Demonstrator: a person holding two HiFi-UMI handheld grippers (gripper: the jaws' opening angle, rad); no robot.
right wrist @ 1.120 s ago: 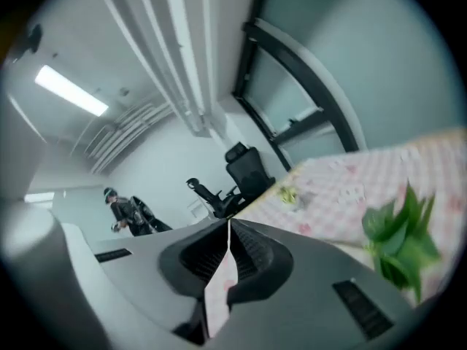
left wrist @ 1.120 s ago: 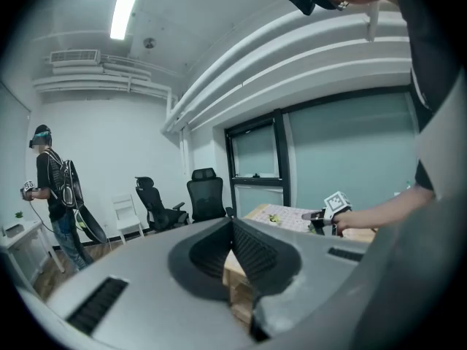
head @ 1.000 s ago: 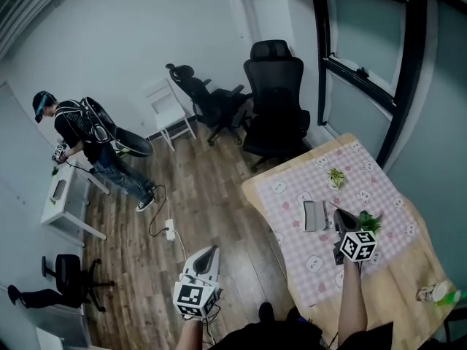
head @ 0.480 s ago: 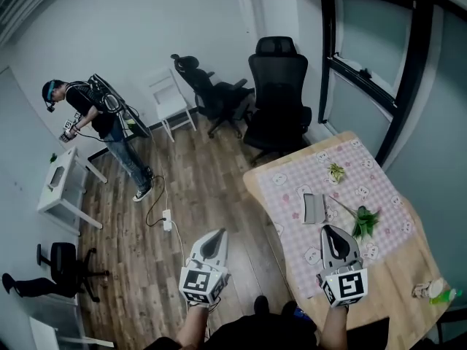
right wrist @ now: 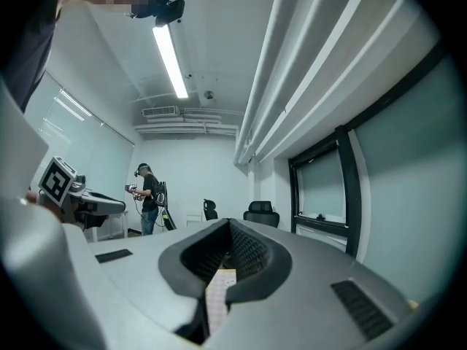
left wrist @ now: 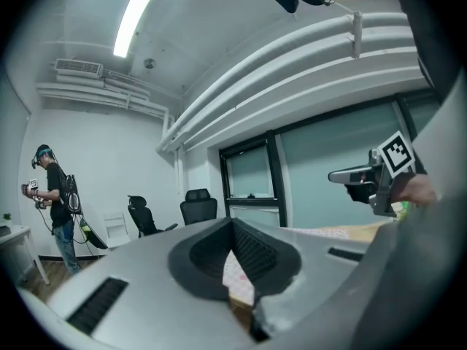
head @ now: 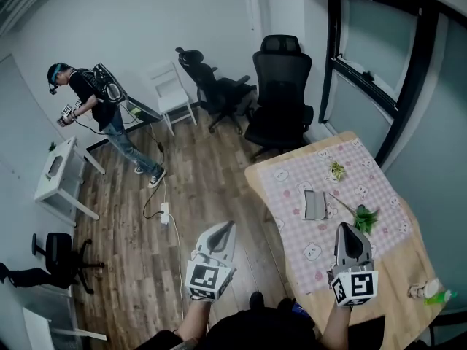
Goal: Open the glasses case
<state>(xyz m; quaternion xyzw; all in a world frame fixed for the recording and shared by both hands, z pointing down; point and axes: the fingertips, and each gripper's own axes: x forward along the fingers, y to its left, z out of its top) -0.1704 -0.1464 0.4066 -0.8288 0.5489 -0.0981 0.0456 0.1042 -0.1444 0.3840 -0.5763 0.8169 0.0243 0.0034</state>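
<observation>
While left hand-held gripper and right hand-held gripper hover closed, empty, glasses case near sprig

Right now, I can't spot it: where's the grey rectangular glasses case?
In the head view, the grey glasses case lies on the pink checked tablecloth, just left of the green leafy sprig.

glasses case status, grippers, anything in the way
Left gripper shut, empty, off the table. Right gripper shut, empty, over the table's near edge. Glasses case on checked cloth, apart from both; lid too small to tell. Green sprig beside it, not blocking.
</observation>
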